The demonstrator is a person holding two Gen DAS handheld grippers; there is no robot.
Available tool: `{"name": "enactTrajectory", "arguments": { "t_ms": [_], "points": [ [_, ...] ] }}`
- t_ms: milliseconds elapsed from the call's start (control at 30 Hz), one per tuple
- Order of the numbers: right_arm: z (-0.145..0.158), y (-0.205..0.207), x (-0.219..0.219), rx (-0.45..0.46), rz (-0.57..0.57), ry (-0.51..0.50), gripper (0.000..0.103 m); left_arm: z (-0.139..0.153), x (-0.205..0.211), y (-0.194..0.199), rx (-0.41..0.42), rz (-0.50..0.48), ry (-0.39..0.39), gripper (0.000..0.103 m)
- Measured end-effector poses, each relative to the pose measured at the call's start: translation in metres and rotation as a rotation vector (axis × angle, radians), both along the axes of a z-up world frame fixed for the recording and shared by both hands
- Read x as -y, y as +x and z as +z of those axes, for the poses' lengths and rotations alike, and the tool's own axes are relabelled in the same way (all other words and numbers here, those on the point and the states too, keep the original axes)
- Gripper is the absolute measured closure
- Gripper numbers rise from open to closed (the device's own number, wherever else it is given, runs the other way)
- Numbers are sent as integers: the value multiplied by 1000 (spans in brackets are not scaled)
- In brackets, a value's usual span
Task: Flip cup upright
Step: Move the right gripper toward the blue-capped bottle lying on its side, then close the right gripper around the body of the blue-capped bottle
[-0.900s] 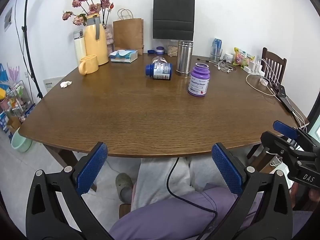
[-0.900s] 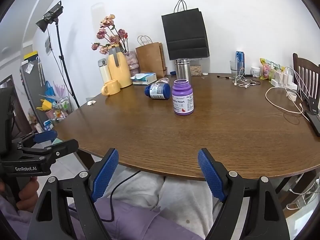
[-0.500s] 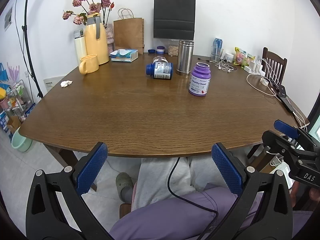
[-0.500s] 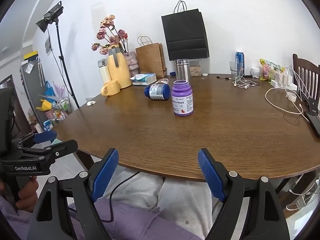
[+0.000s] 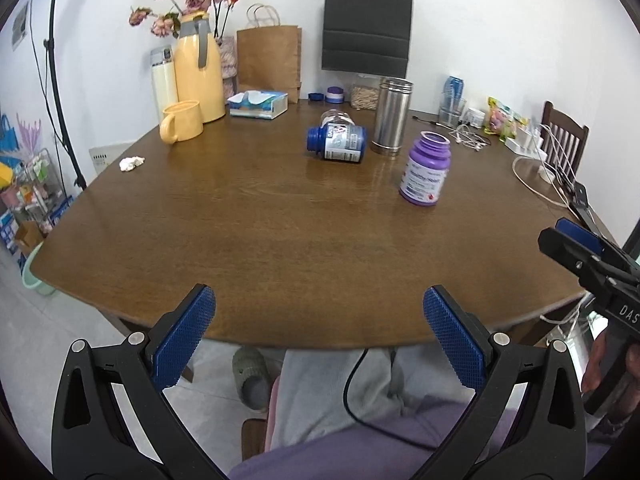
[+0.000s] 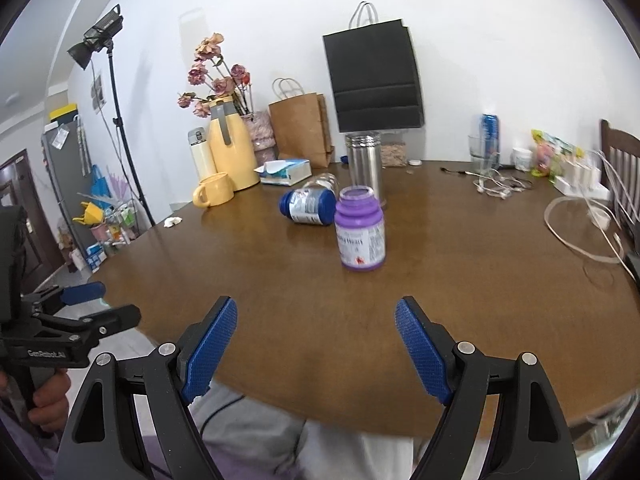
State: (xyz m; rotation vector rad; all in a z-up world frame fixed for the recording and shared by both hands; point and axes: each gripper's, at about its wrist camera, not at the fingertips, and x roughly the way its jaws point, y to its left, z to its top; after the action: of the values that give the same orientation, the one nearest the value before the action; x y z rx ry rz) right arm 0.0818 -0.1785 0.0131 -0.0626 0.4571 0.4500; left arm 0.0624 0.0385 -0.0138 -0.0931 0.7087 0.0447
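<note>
A stainless steel cup (image 5: 391,116) (image 6: 364,164) stands far back on the brown table (image 5: 256,240), behind a blue bottle (image 5: 338,143) lying on its side and an upright purple bottle (image 5: 426,168) (image 6: 360,234). A yellow mug (image 5: 181,121) (image 6: 214,194) stands at the back left; I cannot tell which way its mouth faces. My left gripper (image 5: 316,300) is open and empty at the near table edge. My right gripper (image 6: 316,308) is open and empty, over the near edge, in line with the purple bottle. Each gripper shows in the other's view, the right gripper (image 5: 576,248) and the left gripper (image 6: 80,304).
A yellow thermos (image 5: 198,76), tissue box (image 5: 259,104), brown paper bag (image 5: 269,62) and black bag (image 5: 367,26) line the back. Cables (image 5: 536,176) and a chair (image 5: 564,136) are at the right. A crumpled tissue (image 5: 131,163) lies at left. The person's legs are under the near edge.
Both grippers have moved forward toward the table; the right one more, its fingers now over the near edge and the purple bottle closer. Both remain open.
</note>
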Motion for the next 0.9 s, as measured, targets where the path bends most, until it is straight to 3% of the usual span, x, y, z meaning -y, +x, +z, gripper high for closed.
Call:
{"name": "enactTrajectory", "arguments": {
  "t_ms": [167,267,367,567,733,767,867,900],
  "points": [
    [23,47,-16,17,46,-22,17,2,-12,40,-29,28,-27,0],
    [27,81,-25,-47,100,-16,17,4,-21,69,-45,41,-68,0],
    [29,129,-46,-106,179,-90,17,3,-30,100,-66,54,-119,0],
    [41,225,-118,-114,310,-347,17,-8,-48,173,-114,82,-257,0],
    [23,306,-168,-292,412,-411,18,-14,-65,221,-125,144,-343,0],
    [21,311,-173,-303,426,-403,21,-16,-65,227,-127,145,-347,0],
    [8,333,-193,-372,454,-424,50,-24,-63,246,-158,138,-370,0],
    [3,337,-197,-385,455,-447,55,-28,-62,252,-172,130,-384,0]
  ]
}}
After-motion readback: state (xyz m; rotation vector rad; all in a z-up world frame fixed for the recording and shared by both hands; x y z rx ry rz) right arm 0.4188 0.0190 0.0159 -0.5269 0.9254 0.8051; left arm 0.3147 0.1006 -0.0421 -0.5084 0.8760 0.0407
